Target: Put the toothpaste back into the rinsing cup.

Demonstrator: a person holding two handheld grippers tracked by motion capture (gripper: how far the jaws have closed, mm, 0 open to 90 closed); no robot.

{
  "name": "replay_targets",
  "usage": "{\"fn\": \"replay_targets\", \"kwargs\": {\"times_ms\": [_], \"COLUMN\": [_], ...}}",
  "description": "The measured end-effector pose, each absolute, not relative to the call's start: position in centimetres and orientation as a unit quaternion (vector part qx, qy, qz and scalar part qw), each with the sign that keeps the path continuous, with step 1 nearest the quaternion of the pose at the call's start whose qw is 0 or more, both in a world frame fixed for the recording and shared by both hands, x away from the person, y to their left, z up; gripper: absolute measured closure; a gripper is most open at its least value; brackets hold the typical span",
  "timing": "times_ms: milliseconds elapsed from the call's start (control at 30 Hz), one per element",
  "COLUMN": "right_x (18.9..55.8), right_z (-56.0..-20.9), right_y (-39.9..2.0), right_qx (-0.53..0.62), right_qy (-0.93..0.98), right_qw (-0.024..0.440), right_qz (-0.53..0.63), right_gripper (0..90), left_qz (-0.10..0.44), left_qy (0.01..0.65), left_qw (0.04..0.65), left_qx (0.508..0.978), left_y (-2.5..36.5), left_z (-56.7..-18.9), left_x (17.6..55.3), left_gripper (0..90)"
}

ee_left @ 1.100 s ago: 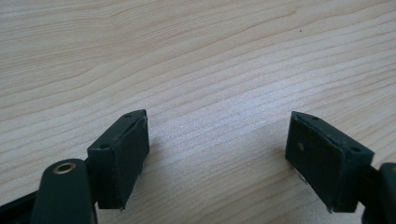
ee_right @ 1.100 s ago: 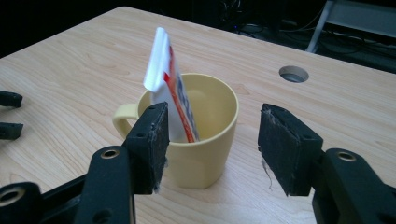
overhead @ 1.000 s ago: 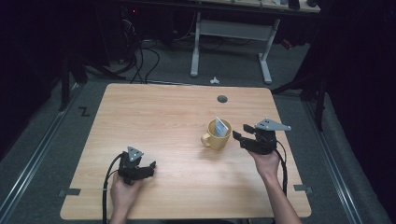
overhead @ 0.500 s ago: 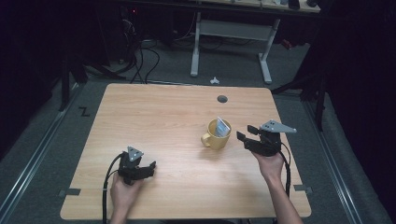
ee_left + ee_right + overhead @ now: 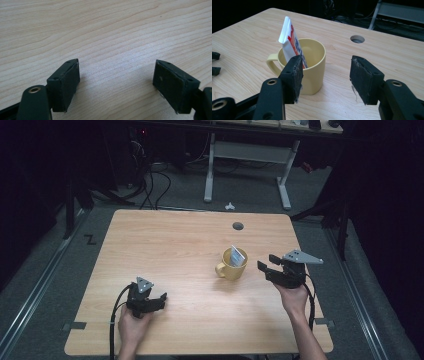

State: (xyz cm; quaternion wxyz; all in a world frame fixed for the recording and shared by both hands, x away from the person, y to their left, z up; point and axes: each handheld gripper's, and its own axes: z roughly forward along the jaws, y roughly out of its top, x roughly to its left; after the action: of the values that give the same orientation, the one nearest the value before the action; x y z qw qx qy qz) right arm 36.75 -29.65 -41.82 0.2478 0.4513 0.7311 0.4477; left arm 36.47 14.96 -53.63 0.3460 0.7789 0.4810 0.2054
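A yellow mug (image 5: 231, 265) stands upright on the wooden bench (image 5: 165, 250), right of its middle, with its handle toward the person's left. Inside it stands a small white packet (image 5: 237, 256) with red and blue print, leaning against the inner wall; its sealed top edge rises above the rim. In the right gripper view the packet (image 5: 291, 41) sits on the handle side of the mug (image 5: 312, 67), and the rest of the mug's pale inside shows nothing else.

The right hand-held gripper (image 5: 263, 267) is held just right of the mug, jaws pointing at it and spread, with nothing between them; in its own view (image 5: 325, 77) the gap frames the mug's right side, and the pads do not touch the mug. The left hand-held gripper (image 5: 161, 300) rests low over the near left part of the bench, well apart from the mug, jaws spread over bare wood (image 5: 116, 77).

Compared with a second ago, the right hand-held gripper has drawn slightly back from the mug toward the bench's right edge, leaving a clearer gap between jaw tips and mug. The mug, the packet and the left hand-held gripper are where they were.

A round cable hole (image 5: 238, 226) lies in the bench beyond the mug.
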Motion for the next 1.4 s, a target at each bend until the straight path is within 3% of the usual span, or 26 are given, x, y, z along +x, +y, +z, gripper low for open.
{"fn": "replay_targets", "kwargs": {"times_ms": [1400], "right_x": [35.4], "right_z": [-43.9], "right_y": [-32.5], "right_qx": [0.492], "right_qy": [0.710], "right_qw": [0.237], "right_qz": [0.446], "right_gripper": [44.9], "left_qz": [0.205], "left_qy": [0.481], "left_qw": [0.346], "left_qx": [0.779], "left_y": [15.0], "left_z": [-53.6], "left_x": [36.5], "left_gripper": [22.1]}}
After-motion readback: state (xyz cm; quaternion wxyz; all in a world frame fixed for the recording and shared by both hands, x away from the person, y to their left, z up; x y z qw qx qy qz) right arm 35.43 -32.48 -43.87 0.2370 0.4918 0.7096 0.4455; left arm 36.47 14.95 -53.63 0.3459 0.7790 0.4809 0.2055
